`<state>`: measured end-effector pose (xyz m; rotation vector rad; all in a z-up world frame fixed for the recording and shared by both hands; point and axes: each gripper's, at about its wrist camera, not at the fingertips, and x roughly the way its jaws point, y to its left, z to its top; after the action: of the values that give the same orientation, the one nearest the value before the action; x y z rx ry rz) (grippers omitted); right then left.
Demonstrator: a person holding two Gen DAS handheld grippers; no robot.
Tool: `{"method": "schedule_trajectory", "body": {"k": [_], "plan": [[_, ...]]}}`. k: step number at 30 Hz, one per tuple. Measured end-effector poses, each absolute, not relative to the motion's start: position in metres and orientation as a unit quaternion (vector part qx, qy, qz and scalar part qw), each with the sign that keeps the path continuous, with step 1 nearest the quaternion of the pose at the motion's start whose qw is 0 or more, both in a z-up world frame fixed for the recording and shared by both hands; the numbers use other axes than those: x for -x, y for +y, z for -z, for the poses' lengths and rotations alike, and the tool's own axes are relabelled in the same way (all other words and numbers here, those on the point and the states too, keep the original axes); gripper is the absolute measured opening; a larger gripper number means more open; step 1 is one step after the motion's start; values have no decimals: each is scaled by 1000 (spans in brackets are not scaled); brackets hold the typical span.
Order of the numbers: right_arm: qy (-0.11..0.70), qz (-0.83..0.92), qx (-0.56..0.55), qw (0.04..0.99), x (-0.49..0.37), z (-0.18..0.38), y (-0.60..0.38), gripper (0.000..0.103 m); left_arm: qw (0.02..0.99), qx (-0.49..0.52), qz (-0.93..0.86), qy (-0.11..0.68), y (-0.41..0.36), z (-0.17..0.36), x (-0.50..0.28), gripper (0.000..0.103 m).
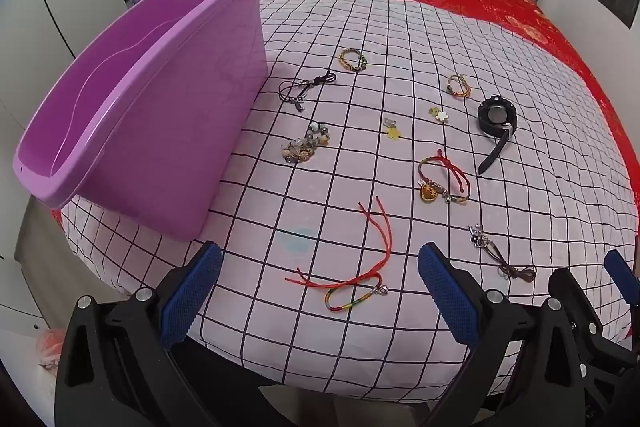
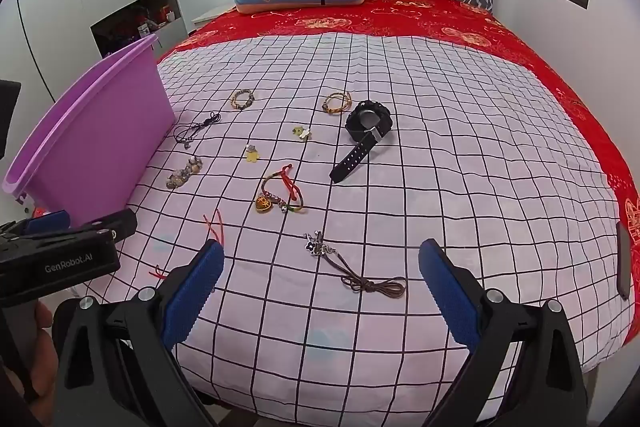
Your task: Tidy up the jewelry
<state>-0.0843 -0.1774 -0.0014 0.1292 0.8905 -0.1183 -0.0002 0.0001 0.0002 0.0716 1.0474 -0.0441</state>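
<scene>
We hold our left gripper (image 1: 320, 291) and right gripper (image 2: 322, 291) spread wide and empty above the grid-checked white sheet (image 2: 460, 187). The jewelry lies scattered there, outside the purple plastic tub (image 1: 168, 131). The thin red cord bracelet (image 1: 360, 267) could slip between pads or snag. We read "GenRobot.AI" on the left tool.

Scattered bracelets (image 1: 442, 183) and watch (image 1: 496, 123) (strap unbuckled) beside purple bin (image 1: 168, 131).
</scene>
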Motion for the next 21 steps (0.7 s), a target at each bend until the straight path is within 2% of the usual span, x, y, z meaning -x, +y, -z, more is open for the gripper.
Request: {"method": "schedule_trajectory", "body": {"k": [21], "plan": [[430,65,-58,899,83,0,-174,93,866,-37,18,499,5,2,3,97]]}}
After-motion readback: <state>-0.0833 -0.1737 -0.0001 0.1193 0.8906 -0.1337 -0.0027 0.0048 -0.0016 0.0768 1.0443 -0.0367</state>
